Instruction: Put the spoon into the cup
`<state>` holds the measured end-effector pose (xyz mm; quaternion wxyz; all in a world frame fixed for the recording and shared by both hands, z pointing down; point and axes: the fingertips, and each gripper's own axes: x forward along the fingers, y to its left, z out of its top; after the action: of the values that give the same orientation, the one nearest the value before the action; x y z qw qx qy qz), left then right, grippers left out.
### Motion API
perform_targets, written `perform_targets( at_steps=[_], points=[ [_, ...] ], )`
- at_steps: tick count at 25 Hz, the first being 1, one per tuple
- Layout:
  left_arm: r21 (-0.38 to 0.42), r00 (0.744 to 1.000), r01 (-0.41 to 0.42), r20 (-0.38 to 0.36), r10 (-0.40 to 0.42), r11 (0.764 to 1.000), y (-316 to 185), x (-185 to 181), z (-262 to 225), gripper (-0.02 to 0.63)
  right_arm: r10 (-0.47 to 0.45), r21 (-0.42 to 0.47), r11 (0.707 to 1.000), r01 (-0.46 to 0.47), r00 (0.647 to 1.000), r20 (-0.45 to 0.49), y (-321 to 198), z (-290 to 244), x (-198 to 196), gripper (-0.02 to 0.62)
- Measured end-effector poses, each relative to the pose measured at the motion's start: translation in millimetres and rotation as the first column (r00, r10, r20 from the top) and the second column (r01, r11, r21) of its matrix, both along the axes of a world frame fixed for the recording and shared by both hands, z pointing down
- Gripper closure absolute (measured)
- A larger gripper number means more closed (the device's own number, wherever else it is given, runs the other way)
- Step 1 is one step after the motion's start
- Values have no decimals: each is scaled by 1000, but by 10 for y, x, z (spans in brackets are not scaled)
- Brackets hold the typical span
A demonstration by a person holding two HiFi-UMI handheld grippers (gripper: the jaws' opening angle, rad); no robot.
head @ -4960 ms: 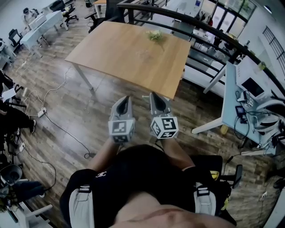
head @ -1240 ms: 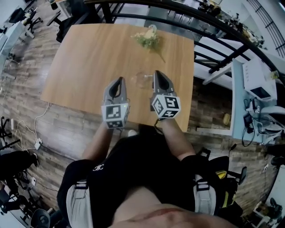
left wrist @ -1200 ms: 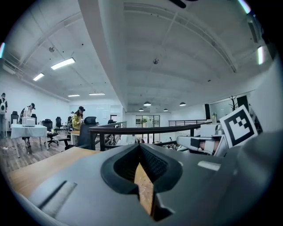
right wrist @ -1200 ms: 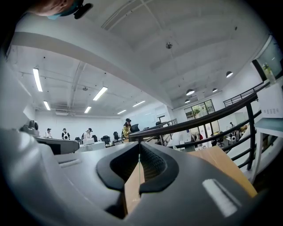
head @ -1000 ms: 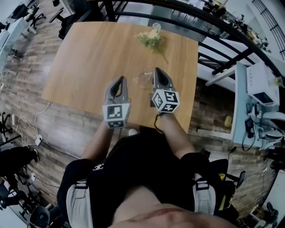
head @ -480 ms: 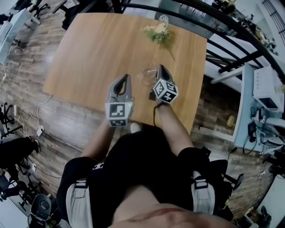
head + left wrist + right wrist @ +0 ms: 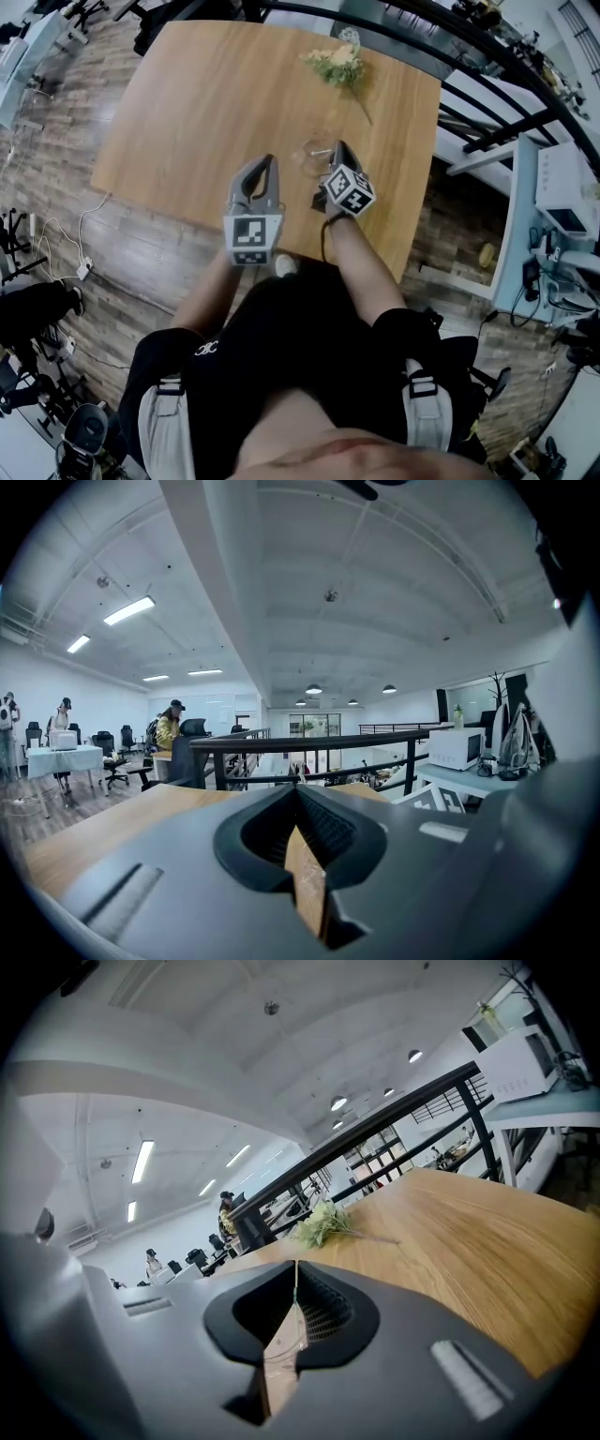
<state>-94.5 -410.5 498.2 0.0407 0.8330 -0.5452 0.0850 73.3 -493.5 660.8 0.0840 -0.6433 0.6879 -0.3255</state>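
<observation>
Table (image 7: 206, 112): light brown, fine wood grain.
Floor (image 7: 141, 272): dark brown planks in mixed tones.
Left gripper (image 7: 269, 161) and right gripper (image 7: 337, 146): grey bodies.
2 marker cubes (image 7: 253, 239): black squares on white.
Cup (image 7: 314, 157): clear, colourless.
Flower sprig (image 7: 339, 64): pale yellow and green.
Railing (image 7: 375, 1131): black.
Person's top (image 7: 281, 356): black, with grey shoulder straps (image 7: 169, 422).

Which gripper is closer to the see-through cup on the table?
Right. The right gripper is just beside the cup, on its right; the left gripper sits farther off to its left.
</observation>
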Motion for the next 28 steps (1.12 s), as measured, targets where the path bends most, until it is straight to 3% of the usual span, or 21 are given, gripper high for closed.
perform_targets(
  at_steps=[10,16,23,28],
  points=[
    [-6,1000,-3,21,3,1000,-3,1,43,594,-7,-45,999,9,998,57,-17,148,-83,580],
    [-13,1000,-16,25,16,1000,21,69,67,594,-41,-37,998,44,996,78,-20,156,-155,502],
    [-16,999,-37,32,38,999,81,130,98,594,-65,-63,996,69,995,70,29,255,-152,435],
    [-9,999,-44,26,45,999,137,147,76,594,-67,-51,996,68,998,21,123,172,-91,453]
  ],
)
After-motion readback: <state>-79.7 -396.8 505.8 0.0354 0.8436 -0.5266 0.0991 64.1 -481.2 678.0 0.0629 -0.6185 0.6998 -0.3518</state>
